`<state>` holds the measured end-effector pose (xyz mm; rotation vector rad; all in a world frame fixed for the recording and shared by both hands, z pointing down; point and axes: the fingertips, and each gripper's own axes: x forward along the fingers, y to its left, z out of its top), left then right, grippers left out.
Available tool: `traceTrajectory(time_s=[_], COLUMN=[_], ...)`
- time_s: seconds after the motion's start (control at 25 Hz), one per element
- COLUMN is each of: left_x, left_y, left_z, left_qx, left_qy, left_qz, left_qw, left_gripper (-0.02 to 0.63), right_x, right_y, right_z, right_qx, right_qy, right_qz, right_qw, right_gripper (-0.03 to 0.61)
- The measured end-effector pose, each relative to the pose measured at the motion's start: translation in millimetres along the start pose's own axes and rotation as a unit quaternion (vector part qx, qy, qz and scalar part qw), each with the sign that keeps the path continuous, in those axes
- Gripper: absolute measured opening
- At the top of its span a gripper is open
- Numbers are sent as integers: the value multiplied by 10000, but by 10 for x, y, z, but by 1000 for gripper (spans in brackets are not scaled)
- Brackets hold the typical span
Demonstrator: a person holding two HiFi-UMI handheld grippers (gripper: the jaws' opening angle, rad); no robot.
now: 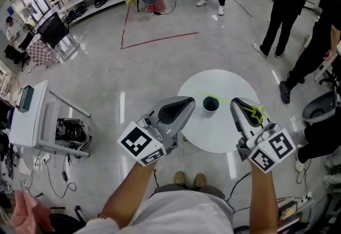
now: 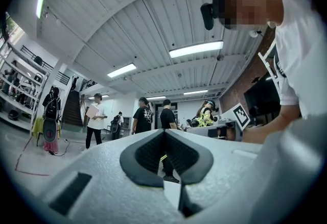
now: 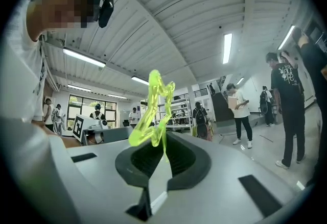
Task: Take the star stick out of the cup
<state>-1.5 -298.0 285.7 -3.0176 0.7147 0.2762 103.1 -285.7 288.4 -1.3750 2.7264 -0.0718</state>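
Observation:
The yellow-green star stick is clear of the dark cup, which stands on the round white table. My right gripper is shut on the stick close to its star, and the thin shaft reaches up and left past the cup. In the right gripper view the star rises above the closed jaws of the right gripper. Left of the cup, my left gripper hangs over the table's edge, shut and holding nothing; the left gripper view shows that gripper pointing up at the ceiling.
Several people stand on the grey floor beyond the table, the nearest at the back right. A white cart with cables under it is at the left. A red tape line marks the floor, and a grey chair is at the right.

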Motion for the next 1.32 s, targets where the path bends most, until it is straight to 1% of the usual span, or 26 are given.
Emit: traceTrajectory(time_s=[0.28, 0.52, 1.32], left_x=[90, 164, 199], left_y=[-111, -141, -180], left_z=[-28, -41, -56], left_qx=[30, 36, 51], left_qy=[-5, 41, 104], left_qz=[-83, -102, -40], left_qw=[10000, 9999, 9999], left_gripper=[15, 15, 15], right_x=[-71, -79, -94], right_y=[0, -29, -63], right_z=[-38, -23, -37], right_qx=[50, -6, 23], right_qy=[-71, -46, 30], right_qz=[47, 91, 217], right_qw=[10000, 9999, 9998], right_gripper=[20, 20, 20])
